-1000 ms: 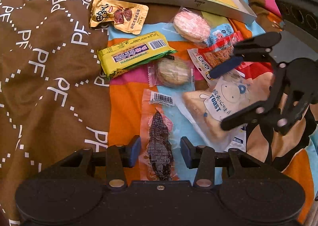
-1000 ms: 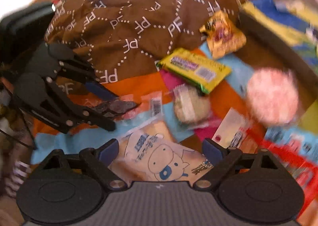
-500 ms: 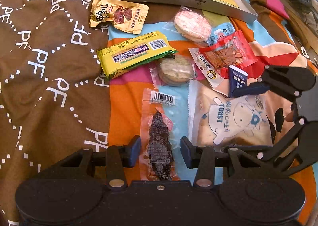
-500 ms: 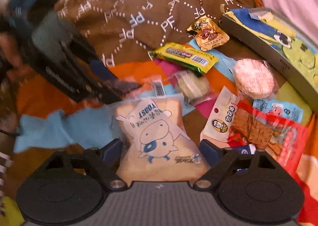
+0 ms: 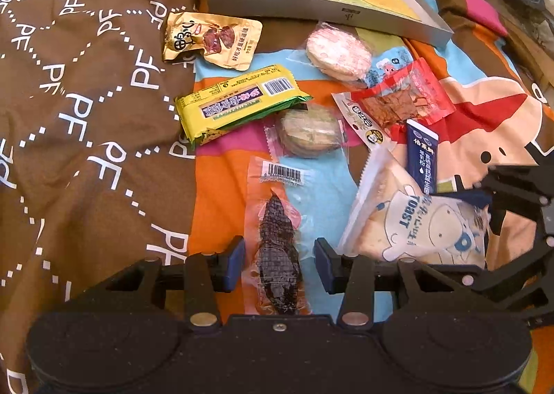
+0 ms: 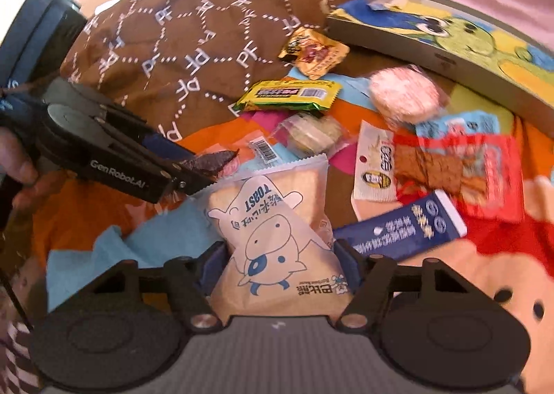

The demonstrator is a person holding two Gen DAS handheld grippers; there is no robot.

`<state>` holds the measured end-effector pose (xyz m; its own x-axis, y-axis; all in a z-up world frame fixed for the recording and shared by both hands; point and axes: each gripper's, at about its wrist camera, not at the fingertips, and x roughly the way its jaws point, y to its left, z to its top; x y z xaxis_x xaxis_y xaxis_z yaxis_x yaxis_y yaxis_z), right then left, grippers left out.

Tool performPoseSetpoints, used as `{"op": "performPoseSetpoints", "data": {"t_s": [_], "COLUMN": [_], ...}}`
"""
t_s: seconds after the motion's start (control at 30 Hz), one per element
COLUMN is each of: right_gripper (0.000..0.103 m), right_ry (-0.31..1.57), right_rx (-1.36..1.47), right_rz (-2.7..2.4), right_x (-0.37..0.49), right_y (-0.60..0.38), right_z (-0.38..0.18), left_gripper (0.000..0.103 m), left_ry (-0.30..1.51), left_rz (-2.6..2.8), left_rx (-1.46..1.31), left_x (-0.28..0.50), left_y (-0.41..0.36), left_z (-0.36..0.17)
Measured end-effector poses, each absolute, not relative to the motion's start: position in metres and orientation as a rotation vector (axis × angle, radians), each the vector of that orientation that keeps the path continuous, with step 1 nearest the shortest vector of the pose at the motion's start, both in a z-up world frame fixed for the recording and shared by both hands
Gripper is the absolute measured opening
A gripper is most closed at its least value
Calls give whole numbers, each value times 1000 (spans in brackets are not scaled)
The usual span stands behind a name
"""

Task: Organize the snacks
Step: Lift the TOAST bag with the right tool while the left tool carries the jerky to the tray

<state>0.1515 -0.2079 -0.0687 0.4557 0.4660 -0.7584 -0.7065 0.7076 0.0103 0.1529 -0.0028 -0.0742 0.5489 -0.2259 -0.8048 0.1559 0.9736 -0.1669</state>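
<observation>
Two tongs working: right tongs (image 6: 278,264) pinching toast bag (image 6: 273,231) on the bedspread (image 6: 194,33), left tongs (image 5: 278,264) straddling dark jerky pack (image 5: 277,248), apart. Showing only in right view: a hand (image 6: 17,165) gripping the left handle.

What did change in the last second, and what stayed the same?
The right gripper came down around the toast bag; its jaws now stand at the bag's sides, which has shifted. The left gripper stayed open astride the dark dried-snack packet. The other snacks did not move.
</observation>
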Motion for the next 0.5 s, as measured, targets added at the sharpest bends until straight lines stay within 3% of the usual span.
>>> {"op": "performPoseSetpoints", "data": {"t_s": [0.17,0.5], "right_gripper": [68,66], "right_ry": [819,707], "right_rx": [-269,-419], "right_rz": [700,608], "right_x": [142,107], "right_y": [-215,-204], "right_z": [-69,-64], "left_gripper": [45,45], "left_ry": [971,908], "left_rz": [-224,-230], "left_rx": [-60,-31], "left_x": [151,138], "left_y": [-6,-11], "left_z": [-73,-68]}}
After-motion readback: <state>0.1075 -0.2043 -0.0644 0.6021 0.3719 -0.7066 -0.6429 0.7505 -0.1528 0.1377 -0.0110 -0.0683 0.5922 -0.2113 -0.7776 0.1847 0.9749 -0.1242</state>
